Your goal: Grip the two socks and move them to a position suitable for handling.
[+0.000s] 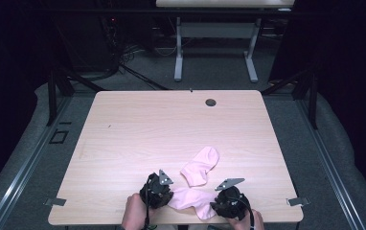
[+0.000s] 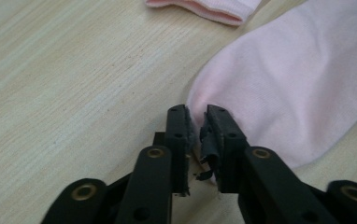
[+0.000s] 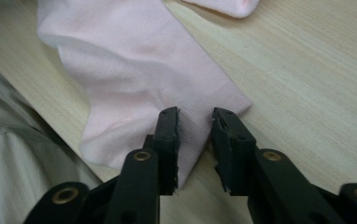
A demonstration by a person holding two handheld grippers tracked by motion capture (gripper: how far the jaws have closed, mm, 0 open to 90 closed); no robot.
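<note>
Two pink socks are lying on the near half of the wooden table [image 1: 138,129]. The near sock [image 1: 190,199] is lying flat along the table's near edge, its long axis running roughly 9 o'clock to 3 o'clock between the two grippers. The far sock [image 1: 200,165] is lying just beyond it toward 12 o'clock, angled toward 1 o'clock; whether the two socks are touching cannot be told.

The left gripper [image 1: 164,196] is sitting at the 9 o'clock end of the near sock. In the left gripper view, its jaws are standing nearly together and are pinching the rounded end of the near sock [image 2: 279,93], with a thin fold of fabric caught between the pads [image 2: 181,133].

The right gripper [image 1: 218,205] is sitting at the 3 o'clock end. In the right gripper view, its jaws are straddling the hemmed corner of the near sock [image 3: 139,60], and fabric is lying between the fingers [image 3: 169,135]; a narrow gap remains, and firm pad contact cannot be confirmed.

Each hand is positioned at its own end, so the sock's long axis is spanning directly from one gripper to the other. Any lift or stretch would likely be acting along that axis.
</note>
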